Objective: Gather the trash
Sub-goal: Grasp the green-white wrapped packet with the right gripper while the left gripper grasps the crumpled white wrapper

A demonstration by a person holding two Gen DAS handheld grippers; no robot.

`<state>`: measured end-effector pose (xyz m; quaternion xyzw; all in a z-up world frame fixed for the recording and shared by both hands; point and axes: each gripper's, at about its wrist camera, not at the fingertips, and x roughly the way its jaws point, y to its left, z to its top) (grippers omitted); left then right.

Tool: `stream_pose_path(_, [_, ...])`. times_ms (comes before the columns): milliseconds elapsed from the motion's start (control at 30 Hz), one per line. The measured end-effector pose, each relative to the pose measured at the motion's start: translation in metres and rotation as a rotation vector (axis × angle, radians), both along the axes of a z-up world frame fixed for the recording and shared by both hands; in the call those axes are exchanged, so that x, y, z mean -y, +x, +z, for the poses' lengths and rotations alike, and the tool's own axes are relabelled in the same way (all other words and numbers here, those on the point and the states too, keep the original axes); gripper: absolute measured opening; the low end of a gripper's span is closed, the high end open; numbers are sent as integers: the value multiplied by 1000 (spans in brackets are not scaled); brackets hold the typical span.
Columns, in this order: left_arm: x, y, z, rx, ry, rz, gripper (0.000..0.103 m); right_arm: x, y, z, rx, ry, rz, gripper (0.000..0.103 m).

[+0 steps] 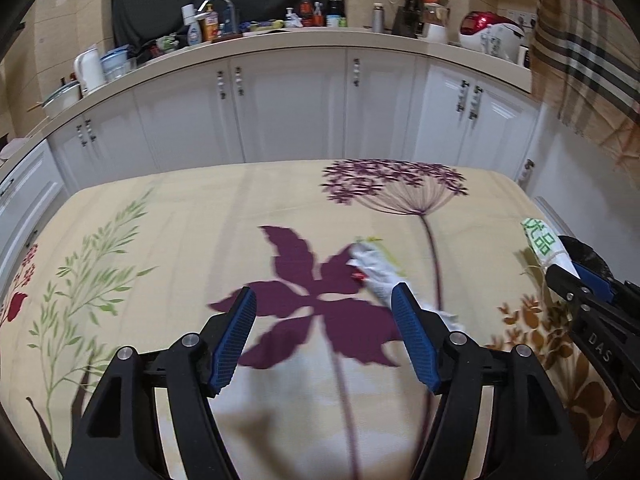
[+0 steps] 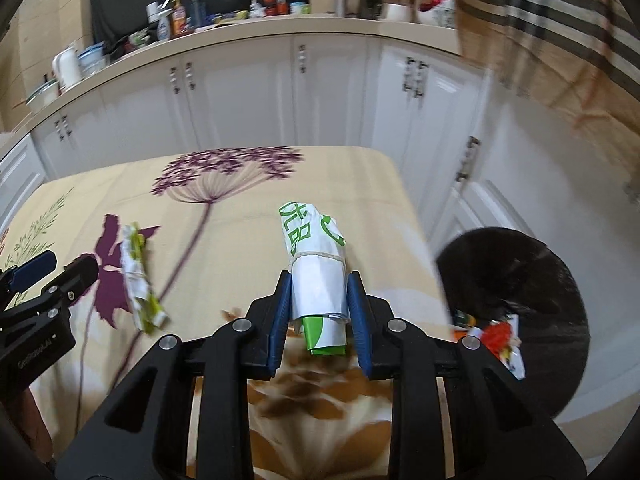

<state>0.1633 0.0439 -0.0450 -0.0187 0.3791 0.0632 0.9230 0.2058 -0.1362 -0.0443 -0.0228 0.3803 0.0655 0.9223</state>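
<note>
Right gripper (image 2: 320, 296): blue ribbed jaws clamped on a rolled white-and-green paper wrapper (image 2: 316, 256), tied with string, over the floral-cloth desk (image 2: 248, 200). Black bin (image 2: 532, 280) at 3 o'clock, crumpled scraps inside. Left gripper (image 1: 324, 312): jaws wide, empty; crinkled white wrapper (image 1: 372, 264) lies flat just beyond at 1 o'clock.
</note>
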Motion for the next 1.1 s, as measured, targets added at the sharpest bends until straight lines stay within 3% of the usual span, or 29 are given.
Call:
stream_pose_path(267, [31,18,-5,-14,30,-30,71,43,-7,0,11,23,-68,27])
stream_pose_path(433, [39,34,-20,-90,52,-37,71,56,-11,1,17,39,-82,27])
stream_pose_path(533, [34,37,-25,-120,18,-38,70,60,-13,1,19,45,-82,27])
stream_pose_path(600, [30,36,-25,-120,-3,-48,54,61,-14,1,21,48,-82,27])
stream_pose_path(700, [33,32,-24,-113,26,-79,34,64,-17,1,22,53,-84,27])
stream_pose_path(800, [35,29,-24,-110,42,-99,20,64,-19,2,24,57,-86,27])
stream_pose_path(1100, [36,20,-20,-93,38,-115,19,66,-29,6,37,57,-92,27])
